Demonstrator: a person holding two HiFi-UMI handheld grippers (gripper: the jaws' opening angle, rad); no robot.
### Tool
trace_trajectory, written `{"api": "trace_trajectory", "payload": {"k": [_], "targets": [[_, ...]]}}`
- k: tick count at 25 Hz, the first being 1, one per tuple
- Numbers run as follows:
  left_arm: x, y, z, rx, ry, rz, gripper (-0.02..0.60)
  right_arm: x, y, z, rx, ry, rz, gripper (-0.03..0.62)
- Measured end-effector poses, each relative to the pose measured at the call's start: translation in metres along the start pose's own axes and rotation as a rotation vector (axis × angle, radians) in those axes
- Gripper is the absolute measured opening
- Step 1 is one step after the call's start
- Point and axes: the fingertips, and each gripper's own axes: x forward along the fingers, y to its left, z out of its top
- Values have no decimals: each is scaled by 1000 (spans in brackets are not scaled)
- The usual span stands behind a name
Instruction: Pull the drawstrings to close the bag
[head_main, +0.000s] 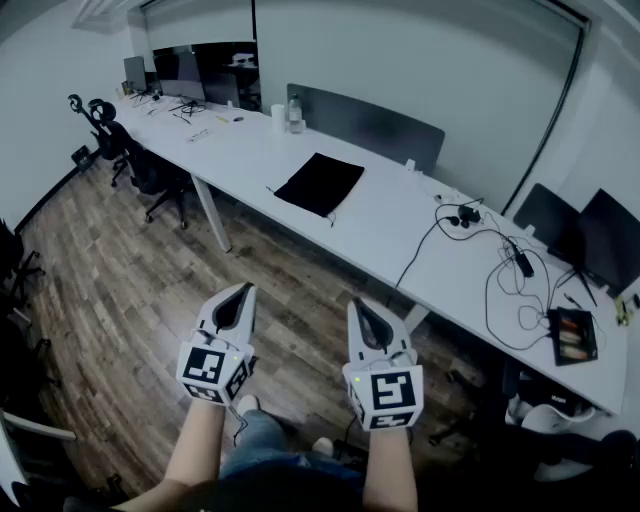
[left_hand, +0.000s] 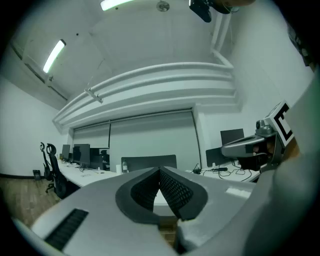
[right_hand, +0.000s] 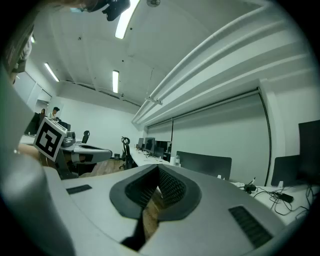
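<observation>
While the black bag (head_main: 320, 183) lies flat on the white desk (head_main: 240, 150), well apart from the left gripper (head_main: 240, 297) & right gripper (head_main: 362, 312), both level w/ jaws pinched together on nothing, this looks like pre-approach: next, step in, open up, find the drawstrings (head_main: 332, 218)

Lit evenly from ceiling strips (left_hand: 54, 55), cool and somewhat dim. White surface (head_main: 240, 150) brightest area; soft shadow beneath it on floor (head_main: 110, 280). Heavy fisheye bending, dark vignetted corners in all views. Left tool (left_hand: 160, 172) and right tool (right_hand: 158, 171) blurred near lens.
</observation>
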Motion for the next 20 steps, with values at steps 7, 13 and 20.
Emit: {"api": "trace_trajectory", "payload": {"k": [7, 13, 20], "targets": [[-6, -22, -3, -7, 37, 23, -3, -18, -12, -8, 2, 8, 9, -6], [10, -10, -2, -17, 15, 37, -2, -7, -20, -9, 2, 5, -1, -6], [62, 41, -15, -62, 6, 17, -2, 57, -32, -16, 46, -16, -7, -6]]}}
